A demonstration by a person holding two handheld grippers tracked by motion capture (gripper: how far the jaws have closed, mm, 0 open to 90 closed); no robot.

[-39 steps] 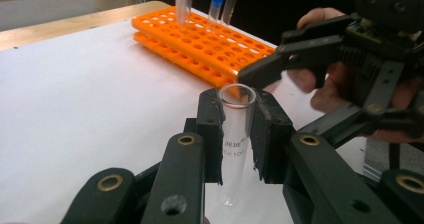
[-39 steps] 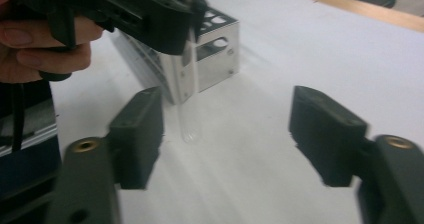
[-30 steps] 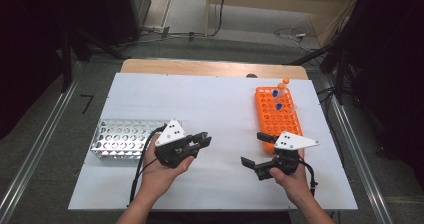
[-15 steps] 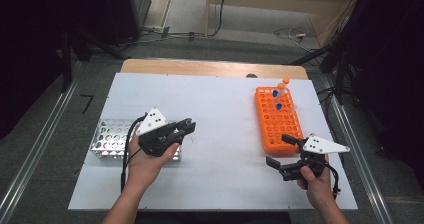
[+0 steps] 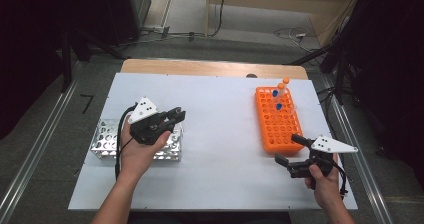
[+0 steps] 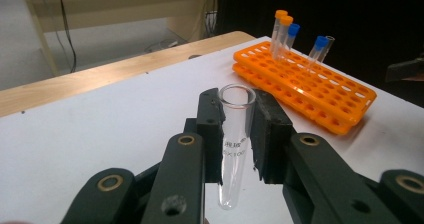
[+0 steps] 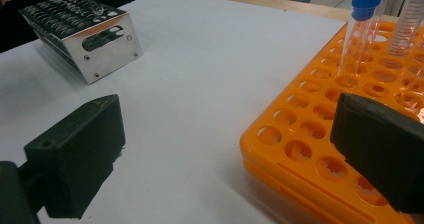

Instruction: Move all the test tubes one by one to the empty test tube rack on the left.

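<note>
My left gripper point(image 6: 235, 109) is shut on a clear, uncapped glass test tube point(image 6: 234, 149), which stands upright between the pads. In the high view the left gripper point(image 5: 177, 116) hovers over the right part of the silver metal rack point(image 5: 107, 144). My right gripper point(image 5: 286, 149) is open with nothing between its jaws, just off the near end of the orange tube rack point(image 5: 277, 126). Along the right gripper view point(image 7: 227, 154) the rack's near corner point(image 7: 310, 129) lies between the two jaws. Several blue- and orange-capped tubes point(image 5: 279, 96) stand at the rack's far end.
The white tabletop point(image 5: 220, 109) stretches bare between the two racks. A wooden strip point(image 5: 210, 68) runs along the far edge. The metal rack point(image 7: 95, 39) shows far left in the right gripper view. Capped tubes point(image 6: 287, 31) rise from the orange rack point(image 6: 310, 84) ahead of the left gripper.
The left hand has carried the tube leftward and a little up, over the metal rack. The right hand has slid right, to the near end of the orange rack.
</note>
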